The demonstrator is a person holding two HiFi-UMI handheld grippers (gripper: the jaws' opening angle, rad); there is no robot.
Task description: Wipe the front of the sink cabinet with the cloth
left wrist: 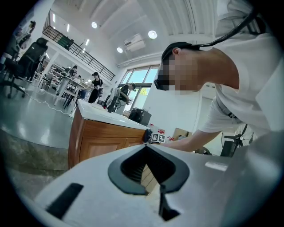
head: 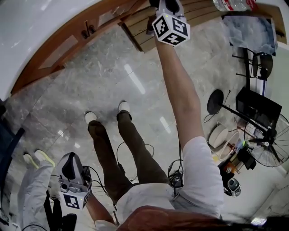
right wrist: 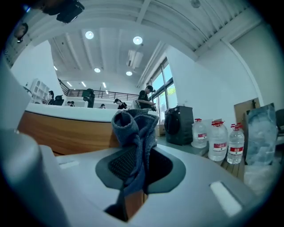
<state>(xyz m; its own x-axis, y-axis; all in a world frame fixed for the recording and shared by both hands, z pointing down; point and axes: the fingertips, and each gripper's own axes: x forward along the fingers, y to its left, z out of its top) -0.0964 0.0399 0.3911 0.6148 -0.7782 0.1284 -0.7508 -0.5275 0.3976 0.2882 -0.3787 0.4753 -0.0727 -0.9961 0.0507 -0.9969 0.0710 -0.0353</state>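
Observation:
My right gripper (right wrist: pixel 135 148) is shut on a blue-grey cloth (right wrist: pixel 132 128), which bunches up above the jaws and hangs down between them. Behind the cloth runs the wooden cabinet front (right wrist: pixel 66 133) under a white counter. In the head view my right arm reaches far forward, and the right gripper (head: pixel 168 9) with its marker cube is up at the wooden sink cabinet (head: pixel 67 45); the cloth is hidden there. The left gripper (head: pixel 74 178) hangs low at my left side, away from the cabinet. Its jaws (left wrist: pixel 147 153) are shut with nothing between them.
Several water bottles (right wrist: pixel 217 142) and a black appliance (right wrist: pixel 179 125) stand to the right of the cabinet. A floor fan (head: pixel 268 144), a black stand (head: pixel 216 103) and cables (head: pixel 124 151) are on the marble floor. Another person's legs (head: pixel 34 180) are at the left.

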